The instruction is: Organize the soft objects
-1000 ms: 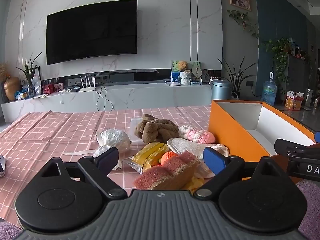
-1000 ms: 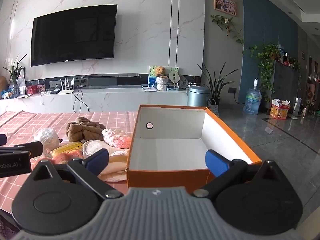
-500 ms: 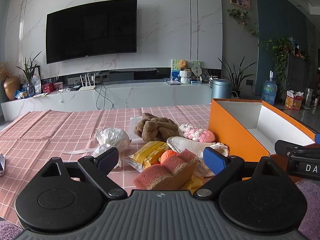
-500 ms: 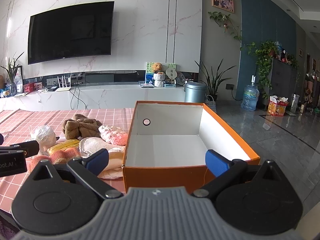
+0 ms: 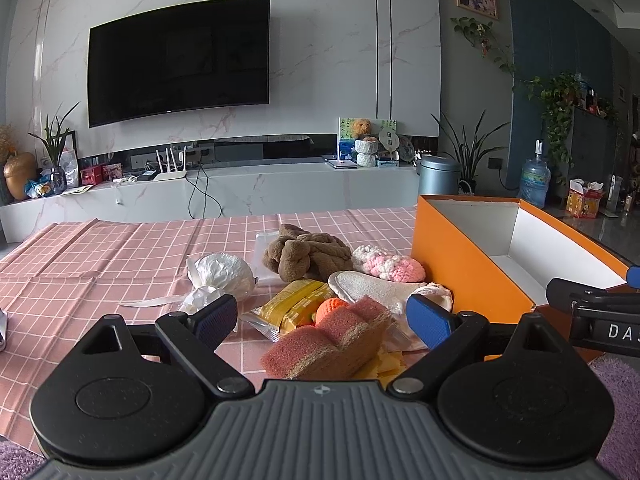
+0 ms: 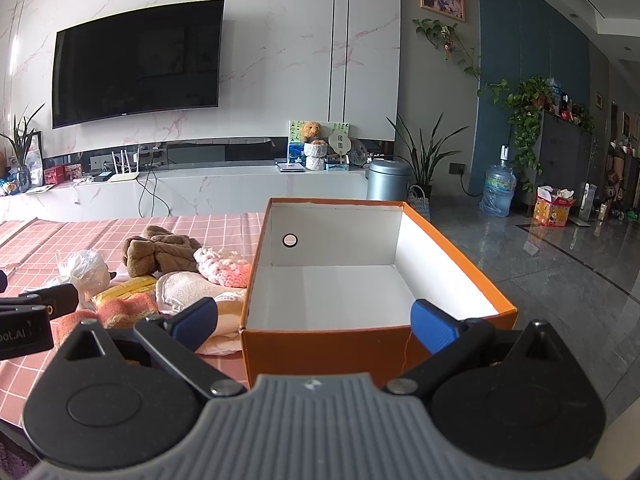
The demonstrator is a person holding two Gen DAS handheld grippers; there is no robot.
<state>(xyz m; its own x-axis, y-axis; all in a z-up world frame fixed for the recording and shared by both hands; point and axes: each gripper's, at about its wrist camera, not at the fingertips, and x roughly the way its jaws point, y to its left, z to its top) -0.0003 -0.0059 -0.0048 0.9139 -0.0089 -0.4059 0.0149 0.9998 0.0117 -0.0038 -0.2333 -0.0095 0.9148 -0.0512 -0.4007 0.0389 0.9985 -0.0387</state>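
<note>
A heap of soft things lies on the pink checked tablecloth (image 5: 100,248): a pink sponge (image 5: 328,342), a yellow packet (image 5: 294,304), a small orange knit ball (image 5: 331,307), a cream pad (image 5: 376,286), a pink-white crochet piece (image 5: 390,265), a brown plush cloth (image 5: 308,254) and a white crumpled bag with ribbon (image 5: 220,270). My left gripper (image 5: 322,318) stands open just before the sponge, holding nothing. An empty orange box (image 6: 360,280) with a white inside stands right of the heap. My right gripper (image 6: 314,318) is open at the box's near wall.
The right gripper's body (image 5: 592,308) shows at the right of the left wrist view, near the box (image 5: 460,256). Behind the table stand a TV wall and a low white console (image 5: 240,188). The table's right edge drops to a grey tiled floor (image 6: 560,280).
The right gripper has risen and drawn slightly nearer the box, which now sits lower between its fingers. The left gripper has barely moved. Both stay open.
</note>
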